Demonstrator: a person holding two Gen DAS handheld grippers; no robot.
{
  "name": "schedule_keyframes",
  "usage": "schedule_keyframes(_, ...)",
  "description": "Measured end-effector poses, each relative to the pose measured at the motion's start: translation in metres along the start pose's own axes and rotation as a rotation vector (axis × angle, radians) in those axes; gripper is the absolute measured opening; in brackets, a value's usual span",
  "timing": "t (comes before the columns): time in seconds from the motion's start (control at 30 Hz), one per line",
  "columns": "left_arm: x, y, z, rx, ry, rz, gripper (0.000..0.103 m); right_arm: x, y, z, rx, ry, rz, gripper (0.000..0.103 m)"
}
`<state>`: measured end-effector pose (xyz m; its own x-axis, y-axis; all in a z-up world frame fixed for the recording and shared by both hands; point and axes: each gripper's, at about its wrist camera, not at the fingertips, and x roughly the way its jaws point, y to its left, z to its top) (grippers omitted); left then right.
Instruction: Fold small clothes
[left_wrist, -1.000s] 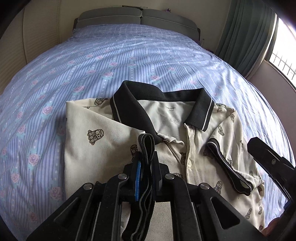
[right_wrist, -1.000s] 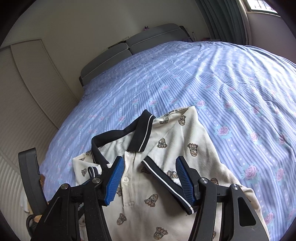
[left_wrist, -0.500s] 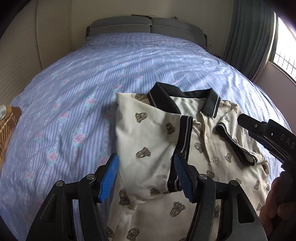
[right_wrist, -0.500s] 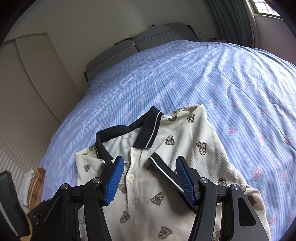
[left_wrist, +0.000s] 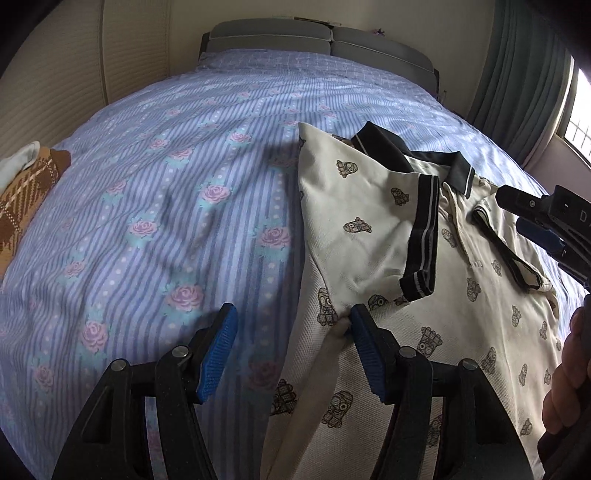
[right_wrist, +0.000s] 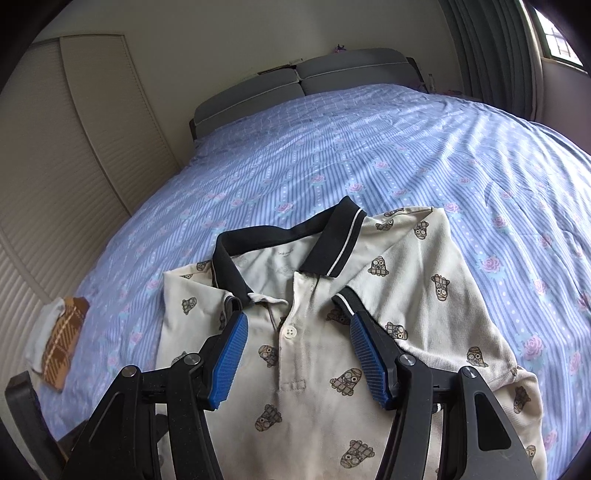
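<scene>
The cream polo shirt (right_wrist: 388, 332), lying flat on the bed (right_wrist: 369, 147) at lower centre, looks light, limp and unslippery, best pinched at its hem, while left gripper (left_wrist: 291, 350) and right gripper (right_wrist: 295, 358) stand half-open, empty

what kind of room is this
Almost certainly a bedroom: a wide bed under a blue striped, rose-print bedspread, a grey padded headboard against the wall, and green pleated curtains beside a window.
</scene>
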<state>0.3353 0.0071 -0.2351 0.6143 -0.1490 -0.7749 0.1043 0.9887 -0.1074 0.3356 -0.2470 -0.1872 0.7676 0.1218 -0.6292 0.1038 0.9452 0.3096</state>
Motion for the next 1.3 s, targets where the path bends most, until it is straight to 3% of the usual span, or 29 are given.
schedule_keyframes(0.13, -0.002, 0.014, 0.000, -0.028, -0.017, 0.063, 0.063, 0.006, 0.003, -0.003, -0.014, 0.021, -0.008, 0.059)
schedule_keyframes(0.33, -0.018, 0.018, 0.009, -0.080, -0.022, -0.070, 0.062, 0.011, 0.006, -0.005, -0.022, 0.034, -0.008, 0.059)
schedule_keyframes(0.43, -0.025, 0.005, 0.033, -0.027, -0.054, -0.095, 0.066, 0.010, 0.006, -0.005, -0.023, 0.032, -0.005, 0.059)
schedule_keyframes(0.57, -0.009, -0.005, 0.090, 0.035, -0.093, -0.075, 0.066, 0.009, 0.004, -0.004, -0.018, 0.027, -0.005, 0.059)
schedule_keyframes(0.73, 0.047, -0.011, 0.141, 0.089, -0.002, -0.068, 0.065, 0.011, 0.001, -0.002, -0.010, 0.018, -0.012, 0.059)
schedule_keyframes(0.77, 0.055, -0.011, 0.145, 0.096, 0.010, -0.062, 0.063, 0.012, 0.001, -0.001, -0.010, 0.019, -0.013, 0.059)
schedule_keyframes(0.87, 0.072, -0.008, 0.144, 0.105, 0.049, -0.075, 0.032, 0.018, 0.000, 0.000, -0.005, 0.020, -0.018, 0.059)
schedule_keyframes(1.0, 0.082, -0.006, 0.140, 0.092, 0.057, -0.130, 0.019, 0.026, -0.001, -0.001, 0.005, 0.031, -0.012, 0.059)
schedule_keyframes(1.03, 0.084, -0.005, 0.141, 0.092, 0.059, -0.129, 0.012, 0.028, 0.000, -0.002, 0.002, 0.035, -0.015, 0.059)
schedule_keyframes(1.3, 0.095, 0.011, 0.146, 0.084, 0.054, -0.074, 0.008, 0.031, 0.002, -0.005, -0.005, 0.039, -0.026, 0.059)
